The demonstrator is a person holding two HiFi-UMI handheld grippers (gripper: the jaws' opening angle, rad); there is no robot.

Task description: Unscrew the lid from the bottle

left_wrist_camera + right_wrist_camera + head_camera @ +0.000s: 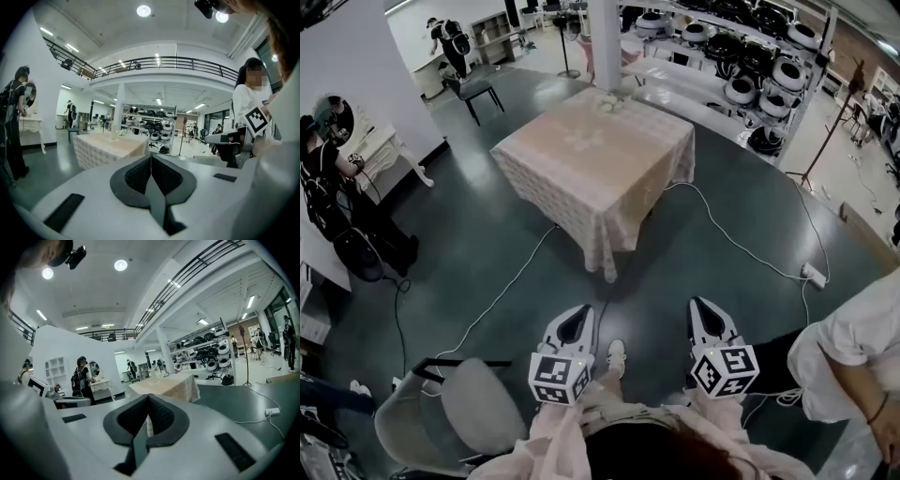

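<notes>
**Both grippers clenched empty, table way out ahead**

Nearest in, the white left gripper (580, 311) and the white right gripper (697, 305) are pointing out side by side over the dark green floor (675, 272), and each one's black jaws are pressing together with nothing between them. A grey padded chair (478, 412) is sitting just left of them, and a person in a white shirt (853, 352) is standing at the near right. A thin white cable (741, 246) is trailing across the floor toward a square table under a pale patterned cloth (591, 155), which is standing well apart from both grippers, straight ahead. At its far edge, beside a white pillar (605, 37), some small pale things (610, 104) are sitting. That's the only bottle-looking spot, but it's too small to tell. Shelves of round black-and-white gear (750, 56) are lining the far right.
</notes>
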